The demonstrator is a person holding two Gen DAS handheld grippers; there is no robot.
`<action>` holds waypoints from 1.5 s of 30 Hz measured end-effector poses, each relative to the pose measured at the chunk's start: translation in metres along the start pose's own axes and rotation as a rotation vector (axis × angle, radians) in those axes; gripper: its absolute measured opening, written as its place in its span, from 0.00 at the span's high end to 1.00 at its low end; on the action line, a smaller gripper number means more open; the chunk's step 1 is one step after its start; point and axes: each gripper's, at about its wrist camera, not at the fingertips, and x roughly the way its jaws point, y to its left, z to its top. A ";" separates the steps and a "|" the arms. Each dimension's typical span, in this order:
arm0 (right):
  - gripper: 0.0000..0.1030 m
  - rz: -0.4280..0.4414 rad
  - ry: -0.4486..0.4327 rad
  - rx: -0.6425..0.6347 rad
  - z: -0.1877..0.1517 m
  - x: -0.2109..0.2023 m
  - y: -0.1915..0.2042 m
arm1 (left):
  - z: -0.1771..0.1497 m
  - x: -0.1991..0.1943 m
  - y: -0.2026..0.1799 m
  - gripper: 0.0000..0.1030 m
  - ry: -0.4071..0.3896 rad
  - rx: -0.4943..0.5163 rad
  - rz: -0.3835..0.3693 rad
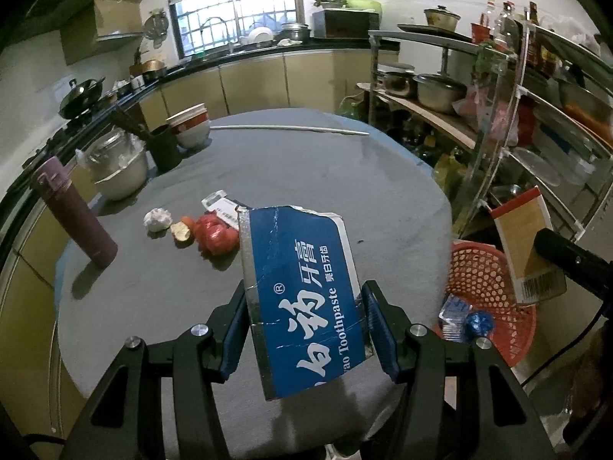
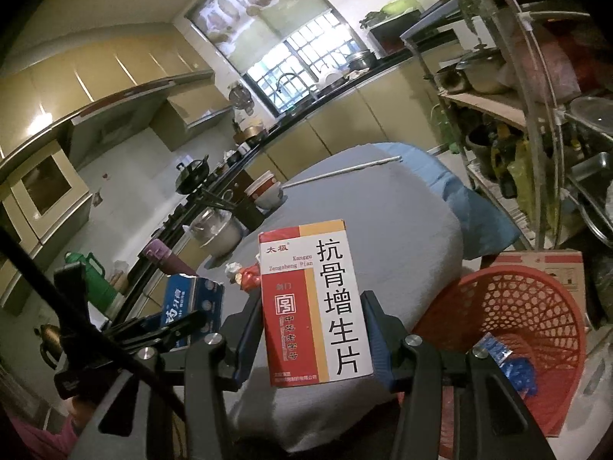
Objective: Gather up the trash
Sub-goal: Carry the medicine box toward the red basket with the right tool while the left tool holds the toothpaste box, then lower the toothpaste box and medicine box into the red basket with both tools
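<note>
Cluttered kitchen shelves and counters ring a round grey table (image 1: 314, 176). Both hands are mid-carry toward the red basket (image 2: 536, 306) beside the table's edge. The left gripper (image 1: 302, 329) clamps a torn, creased blue toothpaste box (image 1: 302, 291); the right gripper (image 2: 312, 339) clamps a clean red-and-white medicine box (image 2: 318, 299), nearer the basket. Next, I judge, each box must come over the rim before the jaws let go. A red wrapper (image 1: 214, 235), apple core (image 1: 181, 233) and white wad (image 1: 158, 219) remain on the table.
</note>
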 end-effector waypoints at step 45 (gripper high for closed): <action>0.43 -0.319 -0.031 0.428 -0.036 -0.050 -0.184 | -0.008 0.100 -0.199 0.35 0.205 0.352 -0.434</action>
